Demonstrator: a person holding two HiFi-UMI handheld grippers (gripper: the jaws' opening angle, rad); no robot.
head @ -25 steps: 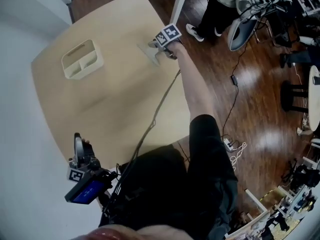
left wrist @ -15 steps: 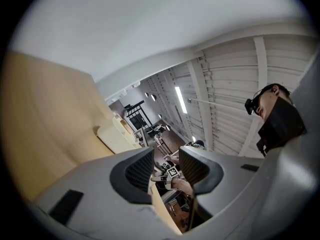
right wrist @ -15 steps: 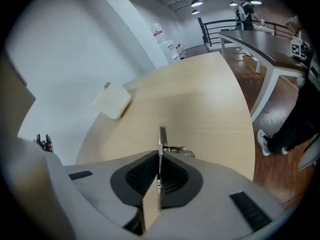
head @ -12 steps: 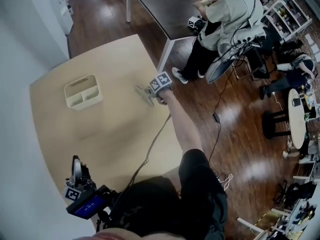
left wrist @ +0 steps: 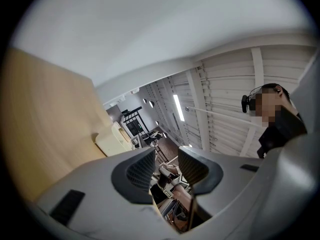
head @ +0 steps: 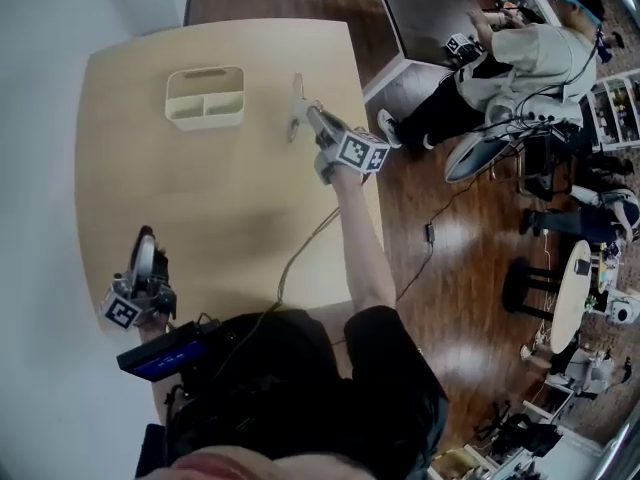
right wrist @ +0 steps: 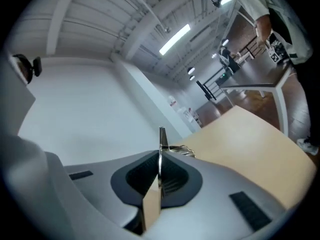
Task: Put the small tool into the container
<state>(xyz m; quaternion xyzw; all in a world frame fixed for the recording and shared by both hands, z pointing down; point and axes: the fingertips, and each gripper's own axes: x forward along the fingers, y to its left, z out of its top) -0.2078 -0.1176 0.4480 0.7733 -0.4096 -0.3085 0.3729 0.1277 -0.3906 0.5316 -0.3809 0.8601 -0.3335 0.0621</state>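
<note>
Now, thin metal piece [right wrist: 161,136] between closed jaws of right tool [right wrist: 160,170].

Person wears a black short-sleeved top [head: 390,368]. The left gripper [head: 147,240] and right gripper [head: 308,118] show grey shells, dark ribbed fingers [left wrist: 140,170], black-and-white marker cubes [head: 362,152]. A grey cable [head: 300,253] runs from the right unit; a blue-lit panel [head: 160,353] sits behind the left.
</note>
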